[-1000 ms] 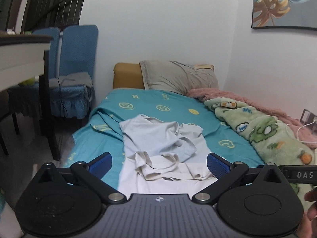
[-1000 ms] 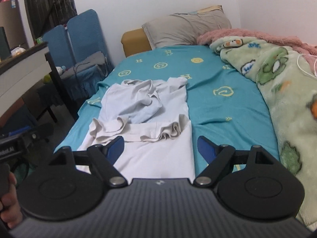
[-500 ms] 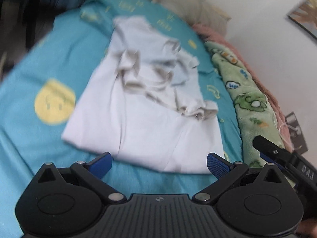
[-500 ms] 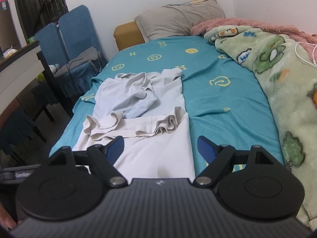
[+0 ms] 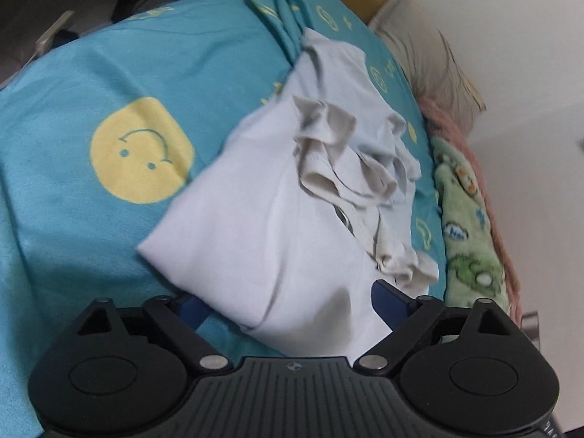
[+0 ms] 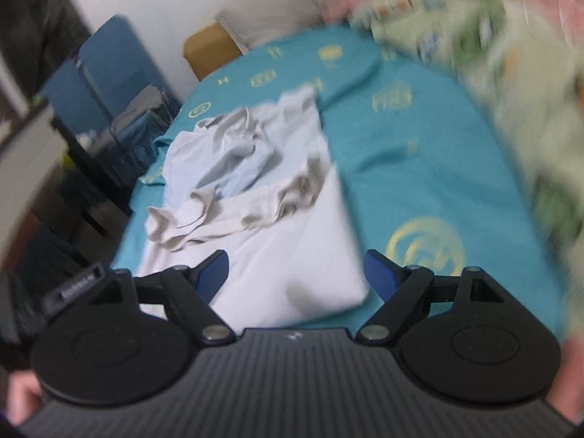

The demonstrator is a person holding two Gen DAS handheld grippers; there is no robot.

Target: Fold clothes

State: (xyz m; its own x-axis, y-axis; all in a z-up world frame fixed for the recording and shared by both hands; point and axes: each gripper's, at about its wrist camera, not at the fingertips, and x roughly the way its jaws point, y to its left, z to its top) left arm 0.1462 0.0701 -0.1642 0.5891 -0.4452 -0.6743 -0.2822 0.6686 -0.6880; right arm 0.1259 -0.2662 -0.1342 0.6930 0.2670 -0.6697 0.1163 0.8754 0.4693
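A white garment [image 5: 277,226] lies on the teal bed sheet [image 5: 73,73], with a crumpled beige garment [image 5: 339,168] and a pale blue one bunched on its far half. My left gripper [image 5: 288,306] is open, its fingers straddling the white garment's near edge. My right gripper [image 6: 295,273] is open too, over the near right corner of the white garment [image 6: 292,255]. The beige garment [image 6: 233,211] lies just beyond it. The right wrist view is blurred.
A green patterned blanket [image 5: 471,237] and a pink one lie along the bed's right side. A grey pillow [image 5: 427,58] is at the head. Blue chairs [image 6: 109,73] and a dark table stand left of the bed.
Both grippers have dropped down and forward toward the near edge of the white garment. The left one now straddles the edge. Both stay open.
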